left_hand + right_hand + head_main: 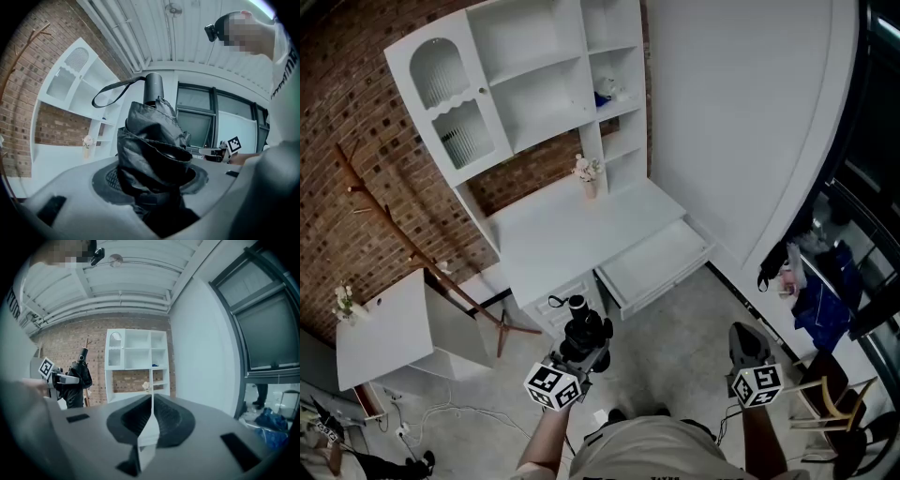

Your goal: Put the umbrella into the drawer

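One white desk [572,234] dead ahead, folks, and it shows one pulled-out drawer [652,267] at its front right and one little flower vase [587,176] on its top. Left of the desk I count one wooden coat rack [474,302] and one white side table [384,328], carrying one more flower sprig [344,302]. Nearer us than the desk: two grippers, the left gripper [579,352] and the right gripper [748,342], and just one black umbrella [591,330].
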The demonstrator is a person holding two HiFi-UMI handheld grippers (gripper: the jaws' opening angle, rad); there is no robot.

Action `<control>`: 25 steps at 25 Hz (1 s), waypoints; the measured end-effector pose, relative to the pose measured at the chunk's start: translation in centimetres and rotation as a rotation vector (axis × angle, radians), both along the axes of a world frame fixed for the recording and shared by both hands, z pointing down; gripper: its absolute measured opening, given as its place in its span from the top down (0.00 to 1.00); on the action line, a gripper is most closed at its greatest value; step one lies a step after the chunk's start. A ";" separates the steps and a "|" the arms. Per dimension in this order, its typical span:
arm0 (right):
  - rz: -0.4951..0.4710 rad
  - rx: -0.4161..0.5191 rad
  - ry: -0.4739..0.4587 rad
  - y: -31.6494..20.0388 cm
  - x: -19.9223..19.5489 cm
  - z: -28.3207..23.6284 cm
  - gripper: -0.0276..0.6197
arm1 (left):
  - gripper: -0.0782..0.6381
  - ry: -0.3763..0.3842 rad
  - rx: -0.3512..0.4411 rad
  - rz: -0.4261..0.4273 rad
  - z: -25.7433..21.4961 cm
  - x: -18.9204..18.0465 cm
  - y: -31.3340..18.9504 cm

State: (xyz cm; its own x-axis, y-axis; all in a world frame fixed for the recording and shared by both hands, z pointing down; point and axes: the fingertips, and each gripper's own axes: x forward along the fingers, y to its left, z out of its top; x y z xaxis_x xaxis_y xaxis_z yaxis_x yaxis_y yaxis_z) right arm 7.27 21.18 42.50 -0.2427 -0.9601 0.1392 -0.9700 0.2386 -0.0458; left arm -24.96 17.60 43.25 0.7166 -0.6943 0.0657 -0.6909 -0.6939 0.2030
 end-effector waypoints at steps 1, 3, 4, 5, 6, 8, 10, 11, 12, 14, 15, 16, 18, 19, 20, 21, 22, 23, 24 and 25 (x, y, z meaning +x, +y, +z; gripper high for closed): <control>-0.001 0.000 -0.001 0.0 0.1 0.0 0.90 | 0.56 0.000 -0.001 0.000 0.0 0.1 0.0; -0.001 0.000 -0.003 -0.1 0.2 0.0 0.90 | 0.56 -0.002 -0.003 -0.001 0.0 0.2 0.0; -0.001 0.000 -0.006 -0.1 0.2 0.0 0.90 | 0.56 -0.002 -0.004 0.000 0.0 0.3 0.0; 0.000 0.000 -0.009 -0.1 0.3 0.0 0.90 | 0.56 -0.003 -0.004 0.000 0.0 0.3 0.1; 0.000 -0.001 -0.013 -0.1 0.4 0.0 0.90 | 0.56 -0.003 -0.004 0.000 0.0 0.4 0.1; 0.000 -0.003 -0.019 0.0 0.6 0.1 0.90 | 0.56 -0.004 -0.004 0.000 0.0 0.6 0.2; -0.001 -0.007 -0.020 0.1 0.8 0.2 0.90 | 0.56 -0.005 -0.004 -0.001 0.1 0.8 0.3; -0.001 -0.009 -0.021 0.1 1.0 0.3 0.90 | 0.56 -0.006 -0.005 -0.002 0.1 1.0 0.4; -0.001 -0.011 -0.023 0.1 1.2 0.4 0.90 | 0.56 -0.006 -0.006 -0.003 0.2 1.1 0.5; -0.001 -0.014 -0.026 0.1 1.7 0.5 0.90 | 0.56 -0.006 -0.007 -0.006 0.1 1.6 0.7; -0.002 -0.016 -0.029 0.1 1.9 0.5 0.90 | 0.56 -0.006 -0.008 -0.008 0.1 1.7 0.8; -0.005 -0.018 -0.031 0.1 2.1 0.6 0.90 | 0.56 -0.006 -0.008 -0.010 0.1 1.9 0.9; -0.015 -0.021 -0.035 0.1 2.4 0.7 0.90 | 0.56 -0.004 -0.008 -0.016 0.1 2.3 1.2; -0.022 -0.023 -0.036 0.1 2.5 0.8 0.90 | 0.56 -0.003 -0.008 -0.020 0.2 2.5 1.4; -0.029 -0.023 -0.038 0.1 2.6 0.9 0.90 | 0.56 -0.002 -0.008 -0.024 0.2 2.6 1.5; -0.036 -0.023 -0.039 0.1 2.7 1.0 0.90 | 0.56 -0.002 -0.008 -0.029 0.2 2.8 1.7; -0.042 -0.023 -0.040 0.1 2.8 1.0 0.90 | 0.56 -0.001 -0.008 -0.033 0.2 3.0 1.8; -0.048 -0.023 -0.041 0.1 3.0 1.0 0.90 | 0.56 0.000 -0.008 -0.038 0.1 3.2 2.0; -0.053 -0.025 -0.042 0.1 3.2 1.0 0.90 | 0.56 -0.001 -0.007 -0.043 0.1 3.4 2.1; -0.058 -0.027 -0.042 0.1 3.4 1.1 0.90 | 0.56 -0.001 -0.007 -0.047 0.0 3.6 2.2</control>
State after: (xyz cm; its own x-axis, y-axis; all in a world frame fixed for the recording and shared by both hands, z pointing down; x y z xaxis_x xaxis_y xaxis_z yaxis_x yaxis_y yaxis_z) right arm 10.69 21.28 43.58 -0.3040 -0.9402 0.1536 -0.9517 0.2925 -0.0934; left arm -21.33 19.85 43.26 0.6829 -0.7270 0.0718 -0.7233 -0.6589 0.2067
